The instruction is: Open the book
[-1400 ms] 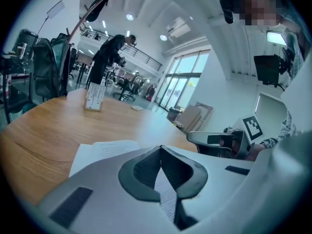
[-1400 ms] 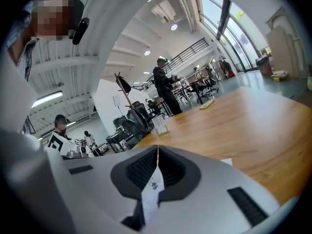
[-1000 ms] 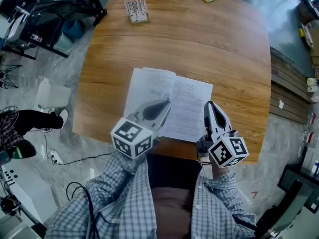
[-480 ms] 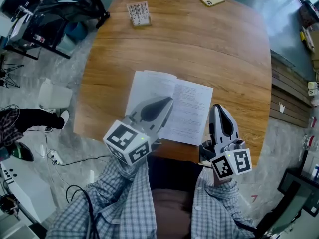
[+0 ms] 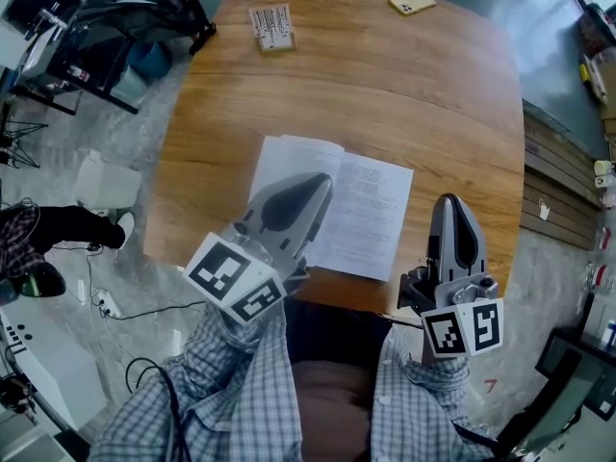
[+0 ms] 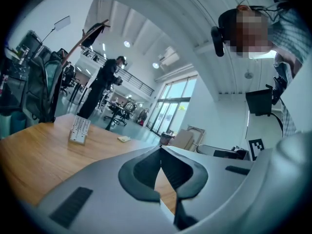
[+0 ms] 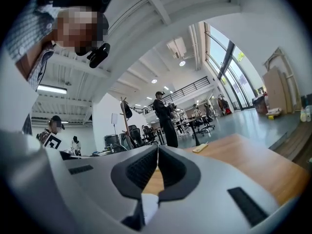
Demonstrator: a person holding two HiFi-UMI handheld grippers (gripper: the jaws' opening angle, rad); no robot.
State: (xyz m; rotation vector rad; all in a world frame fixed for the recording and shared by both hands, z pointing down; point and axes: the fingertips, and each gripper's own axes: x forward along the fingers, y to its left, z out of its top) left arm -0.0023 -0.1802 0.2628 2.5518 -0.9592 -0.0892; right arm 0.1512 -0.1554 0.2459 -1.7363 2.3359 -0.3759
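Observation:
The book lies open and flat on the wooden table, near its front edge, both white pages showing. My left gripper hangs above the book's left page, raised off it, jaws shut and empty. My right gripper is held up to the right of the book, over the table's front right part, also shut with nothing in it. In the left gripper view the jaw tips meet at a point; in the right gripper view the jaw tips meet too, and a bit of white page shows low between them.
A white card holder stands at the table's far left and a yellow phone lies at the far edge. Chairs and bags crowd the floor to the left. A person stands far off.
Both grippers have lifted and drawn back toward me; the right one moved right, away from the book's edge. The open book has not moved.

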